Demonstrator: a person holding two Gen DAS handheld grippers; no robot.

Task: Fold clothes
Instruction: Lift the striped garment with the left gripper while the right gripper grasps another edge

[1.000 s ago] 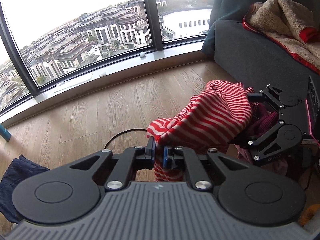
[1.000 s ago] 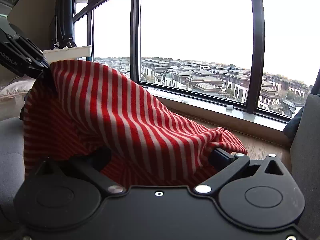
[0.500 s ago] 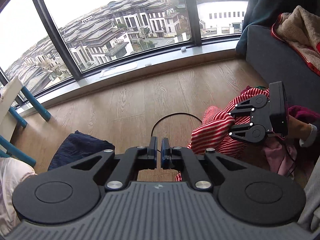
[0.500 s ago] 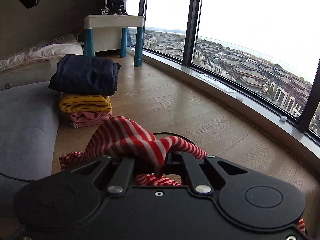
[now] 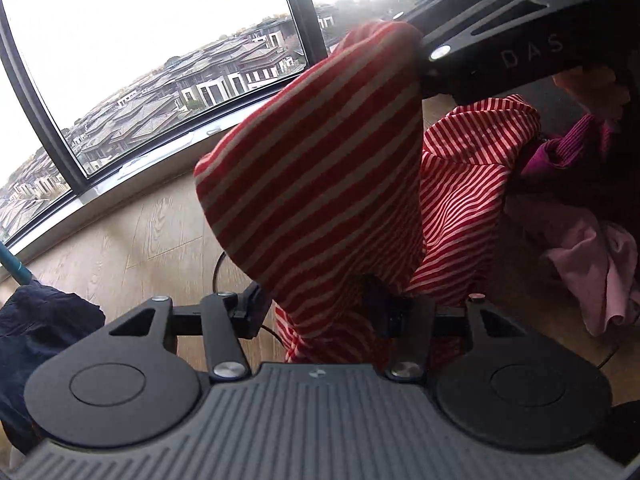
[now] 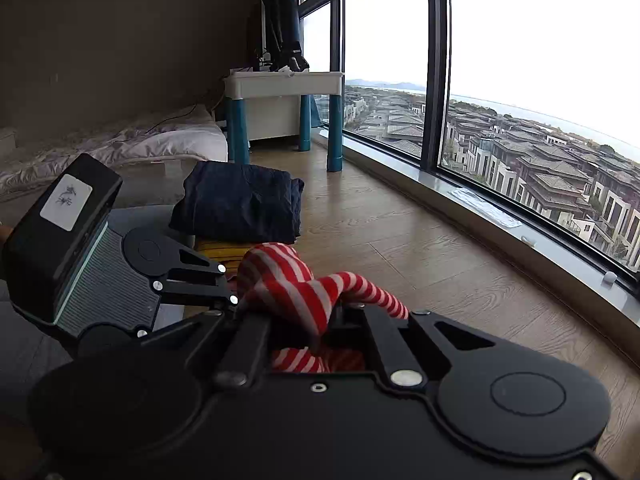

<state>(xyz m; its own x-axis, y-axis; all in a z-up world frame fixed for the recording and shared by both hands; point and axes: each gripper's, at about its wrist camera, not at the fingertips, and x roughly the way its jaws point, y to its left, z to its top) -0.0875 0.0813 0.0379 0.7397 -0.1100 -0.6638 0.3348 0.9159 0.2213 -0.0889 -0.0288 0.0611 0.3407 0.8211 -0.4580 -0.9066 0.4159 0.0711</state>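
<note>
left hand-held gripper (image 5: 316,312): jaws spread wide, red-and-white striped garment (image 5: 320,184) hanging between them, not pinched | right hand-held gripper (image 6: 308,320): clamped on a bunched fold of the striped garment, lifting it above the wooden floor (image 6: 420,248) | folded navy garment (image 6: 240,204) tops a stack beside the grey sofa.

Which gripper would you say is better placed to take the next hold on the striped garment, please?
Probably the left gripper. Its jaws stand open with the red-and-white striped garment hanging between them, so it need only close. The right gripper is already shut on a bunch of the cloth, holding it up.
</note>
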